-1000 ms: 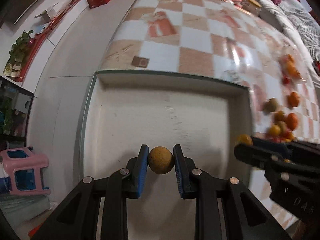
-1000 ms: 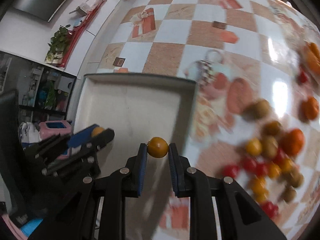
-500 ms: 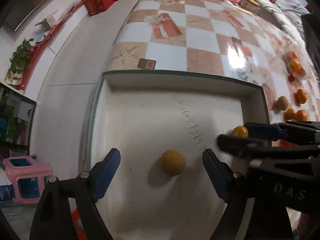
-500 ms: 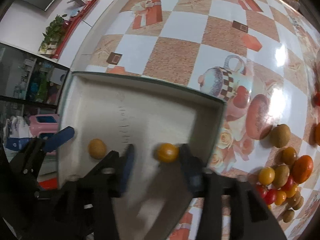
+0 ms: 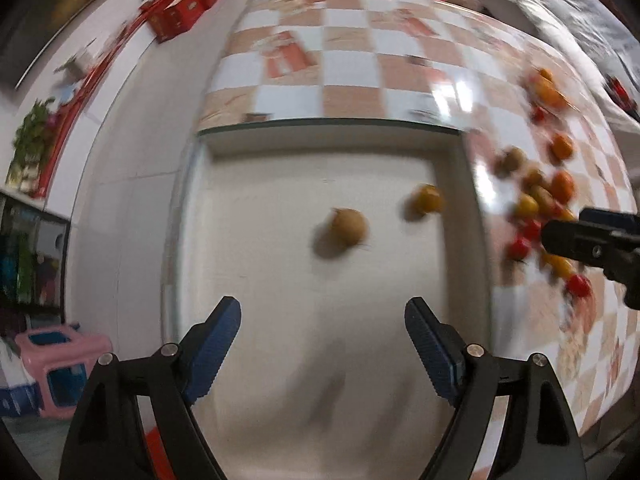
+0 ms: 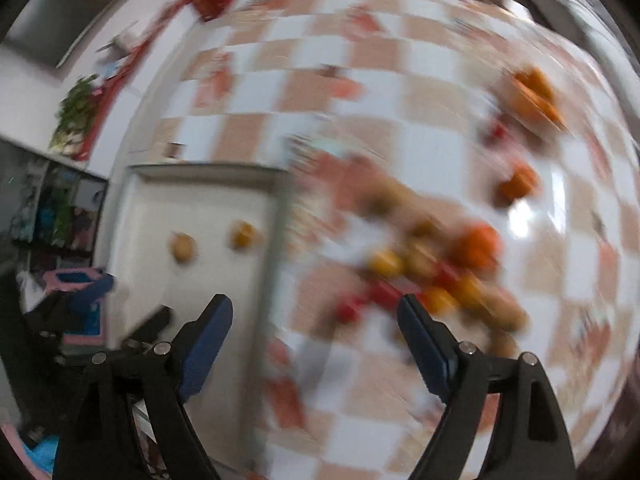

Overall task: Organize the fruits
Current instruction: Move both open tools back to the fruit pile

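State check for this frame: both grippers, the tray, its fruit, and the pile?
Left gripper: open, empty.
Right gripper: open, empty.
Tray: holds two fruits.
Brown fruit: loose in tray.
Yellow fruit: loose in tray, near right wall.
Fruit pile: on table, unsorted, blurred.

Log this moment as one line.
left hand-held gripper: open | right hand-held gripper: open | tray: brown fruit, yellow fruit | pile: on table

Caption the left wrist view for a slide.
Open left gripper above a white tray holding two small fruits.
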`<state>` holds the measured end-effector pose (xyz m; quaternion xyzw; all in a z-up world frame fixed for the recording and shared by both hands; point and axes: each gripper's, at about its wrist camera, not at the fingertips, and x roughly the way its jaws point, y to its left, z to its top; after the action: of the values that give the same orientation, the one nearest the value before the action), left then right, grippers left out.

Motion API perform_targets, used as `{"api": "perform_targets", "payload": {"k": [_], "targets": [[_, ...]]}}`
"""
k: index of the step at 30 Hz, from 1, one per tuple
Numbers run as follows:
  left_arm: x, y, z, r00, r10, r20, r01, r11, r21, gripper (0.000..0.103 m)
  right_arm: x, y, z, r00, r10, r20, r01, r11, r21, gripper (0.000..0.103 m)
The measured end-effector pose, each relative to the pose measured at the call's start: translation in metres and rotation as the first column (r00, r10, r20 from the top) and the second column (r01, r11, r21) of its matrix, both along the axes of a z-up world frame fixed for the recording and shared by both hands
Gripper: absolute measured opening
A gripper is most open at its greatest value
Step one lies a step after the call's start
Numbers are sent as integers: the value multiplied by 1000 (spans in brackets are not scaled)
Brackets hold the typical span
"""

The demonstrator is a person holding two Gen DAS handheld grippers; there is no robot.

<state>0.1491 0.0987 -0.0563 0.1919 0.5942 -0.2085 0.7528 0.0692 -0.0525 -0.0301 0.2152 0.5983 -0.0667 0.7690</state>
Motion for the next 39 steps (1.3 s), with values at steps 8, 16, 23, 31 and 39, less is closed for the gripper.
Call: {"api": "perform_targets", "payload": {"k": [8,16,23,31,39], "targets": [[-58,-72,14,984,-179,-17,178,983,-44,85,-98,-85,-27,964,-229,-132,229,973,-20,87],[-87,-121,-10,972,-217,-89,215,976,-26,85,-115,-115,-47,949,-281,-144,286,958,13,85],[-74,-130,-31,982,-168,-89,169,985,13,85,-98,-118,-61,960,-243,-135,250,968,32,61],[-58,-129,-39,991,-117,-59,119,992,30,85,-67,-107,-64,975,-186,-119,188,982,6,56],[-50,-149,-48,987,-152,-60,155,987,47,83,-55,-94,-63,984,-156,-92,154,988,-26,28]]}}
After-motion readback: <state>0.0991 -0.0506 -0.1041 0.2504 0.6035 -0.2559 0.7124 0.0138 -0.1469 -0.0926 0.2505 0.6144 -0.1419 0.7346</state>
